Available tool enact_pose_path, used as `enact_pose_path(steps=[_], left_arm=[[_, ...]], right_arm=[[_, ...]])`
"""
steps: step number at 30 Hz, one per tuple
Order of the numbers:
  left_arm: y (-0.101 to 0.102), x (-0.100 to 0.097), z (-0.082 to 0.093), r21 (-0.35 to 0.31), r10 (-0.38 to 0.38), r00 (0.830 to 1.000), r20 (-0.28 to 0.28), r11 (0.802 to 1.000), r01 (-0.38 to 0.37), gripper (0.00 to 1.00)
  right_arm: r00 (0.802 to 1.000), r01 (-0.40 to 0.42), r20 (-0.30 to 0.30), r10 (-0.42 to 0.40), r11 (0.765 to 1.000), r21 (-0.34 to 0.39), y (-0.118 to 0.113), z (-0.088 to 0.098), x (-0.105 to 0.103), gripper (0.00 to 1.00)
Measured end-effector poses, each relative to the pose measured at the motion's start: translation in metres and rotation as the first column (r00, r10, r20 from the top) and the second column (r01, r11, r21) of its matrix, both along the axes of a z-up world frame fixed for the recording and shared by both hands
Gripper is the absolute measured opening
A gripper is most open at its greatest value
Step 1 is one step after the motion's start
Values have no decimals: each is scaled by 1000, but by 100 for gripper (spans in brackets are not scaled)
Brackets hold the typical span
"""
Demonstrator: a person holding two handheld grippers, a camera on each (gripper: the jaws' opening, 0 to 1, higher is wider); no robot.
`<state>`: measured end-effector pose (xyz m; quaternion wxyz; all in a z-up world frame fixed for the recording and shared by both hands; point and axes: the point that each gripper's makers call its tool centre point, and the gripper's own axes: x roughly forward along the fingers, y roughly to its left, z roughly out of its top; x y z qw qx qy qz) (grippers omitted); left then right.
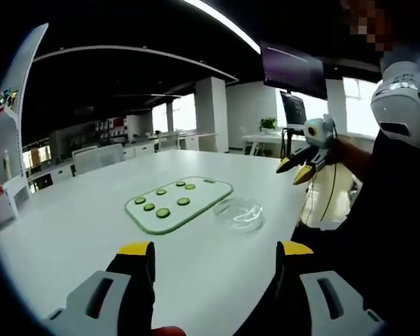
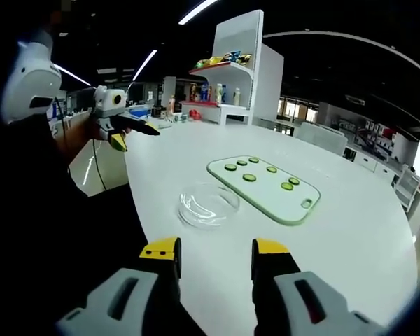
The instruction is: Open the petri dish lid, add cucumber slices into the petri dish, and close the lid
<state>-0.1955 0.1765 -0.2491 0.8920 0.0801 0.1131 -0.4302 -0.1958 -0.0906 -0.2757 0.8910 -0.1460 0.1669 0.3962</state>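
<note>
My left tool (image 1: 215, 253) hangs above the near edge of the white desk (image 1: 84, 217), its yellow-tipped jaws spread wide with nothing between them. My right tool (image 2: 215, 253) is likewise parted and empty, poised over the desk's edge on its own side. In the left gripper view the right tool (image 1: 301, 170) shows off to the right, raised clear of the desk beyond its rim; in the right gripper view the left tool (image 2: 128, 132) shows the same way at the left.

Ahead of both sits the clear petri dish (image 1: 239, 213), lid on, resting on the desk not far in from the edge nearest me. Just beside it, close but apart, lies a pale green cutting board (image 1: 213, 189) carrying seven cucumber slices (image 1: 163, 213) scattered across its surface. Open desk runs between my jaws and the dish, and wide bare surface stretches beyond the board. White shelves (image 2: 232, 66) with coloured items stand past the far end.
</note>
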Motion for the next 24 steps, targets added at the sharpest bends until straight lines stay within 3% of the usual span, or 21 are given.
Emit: enact_pose_path(steps=[6,14,24], left_arm=[[-7,2,-1,-23,-30,1000,0,999,30,70],[-14,8,-1,-67,-56,998,-14,996,55,69],[-30,13,-1,-98,-123,992,-1,988,123,69]], right_arm=[[1000,-20,5,19,999,51,7,4,4,42],[999,-40,33,39,999,30,12,3,10,42],[997,-66,34,65,996,56,17,-1,18,44]])
